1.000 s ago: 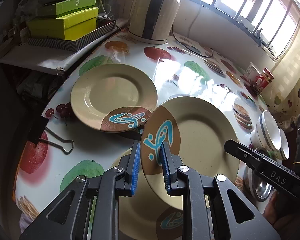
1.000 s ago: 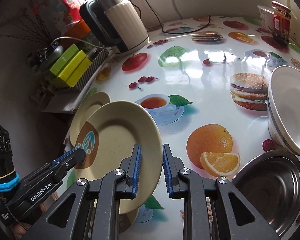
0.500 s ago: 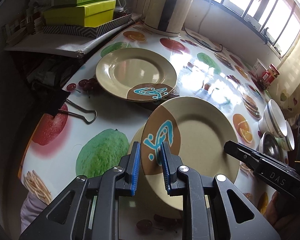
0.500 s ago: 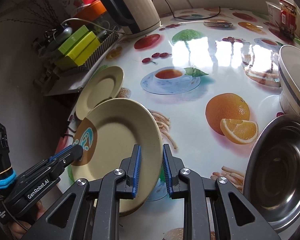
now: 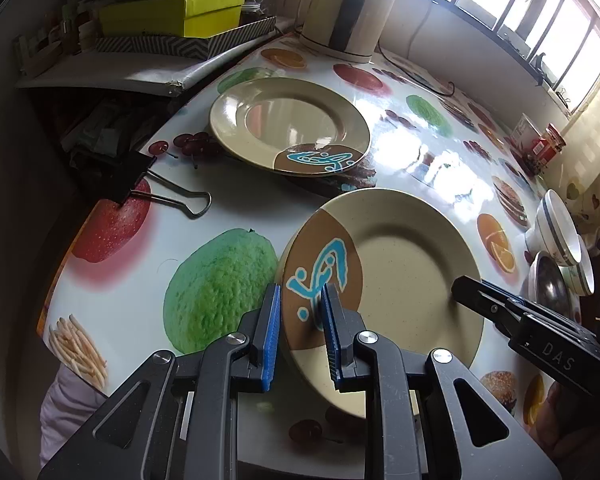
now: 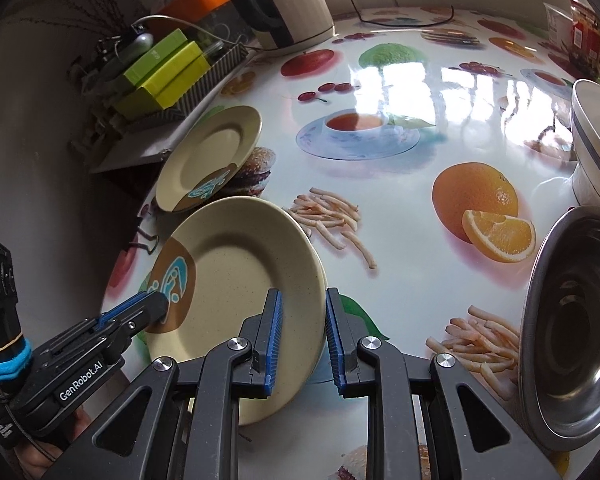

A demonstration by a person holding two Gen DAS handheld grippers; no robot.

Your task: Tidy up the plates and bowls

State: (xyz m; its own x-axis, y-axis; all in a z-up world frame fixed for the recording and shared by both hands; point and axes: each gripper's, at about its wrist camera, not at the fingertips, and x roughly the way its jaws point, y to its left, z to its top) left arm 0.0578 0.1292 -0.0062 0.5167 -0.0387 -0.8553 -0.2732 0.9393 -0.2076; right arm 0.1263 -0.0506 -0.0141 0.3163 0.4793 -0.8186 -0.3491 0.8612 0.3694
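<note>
The beige plate (image 5: pixel 404 268), which we carry tilted above the fruit-print table (image 5: pixel 204 240), looks stiff, glossy and breakable, so we pinch opposite rims, the left gripper (image 5: pixel 300 320) and right gripper (image 6: pixel 300 332) both clamped narrowly on it.

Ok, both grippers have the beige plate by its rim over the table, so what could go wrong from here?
1. The round beige plate with the brown and blue patch hangs tilted, pinched only at opposite rim edges by the left gripper and the right gripper; uneven pulling could let it slip.
2. The second beige plate lies nearby; a rim clash could chip either.
3. The black binder clip lies close to that plate.
</note>
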